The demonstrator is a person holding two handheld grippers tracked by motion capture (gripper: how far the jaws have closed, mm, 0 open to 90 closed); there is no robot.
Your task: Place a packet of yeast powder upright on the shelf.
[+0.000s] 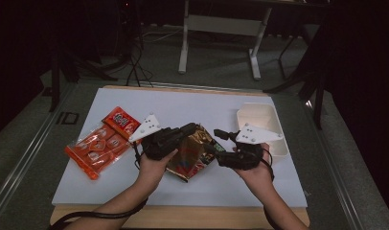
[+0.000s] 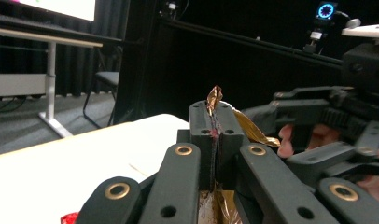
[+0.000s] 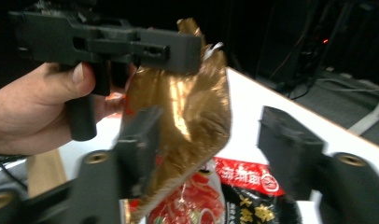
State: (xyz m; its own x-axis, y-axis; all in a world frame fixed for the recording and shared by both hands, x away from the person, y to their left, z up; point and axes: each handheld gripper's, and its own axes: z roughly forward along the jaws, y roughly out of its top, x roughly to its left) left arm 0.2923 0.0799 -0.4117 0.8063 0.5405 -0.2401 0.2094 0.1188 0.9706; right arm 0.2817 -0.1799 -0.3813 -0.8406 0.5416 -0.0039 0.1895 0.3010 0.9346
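Crinkly gold foil snack bag with glossy red and black print sits mid-surface, its top lifted. Left tongs, matte black plastic, are clamped tight on the bag's upper edge; in the left gripper view the foil edge pokes up out of the closed jaws. Right tongs stand apart around the foil flap, pads not pressing it, blurred in the right gripper view. White flat surface on a wooden base. Orange clear-plastic packet, ridged, lies left with a small red sachet touching it. White rectangular plastic tub sits right, behind the right hand.
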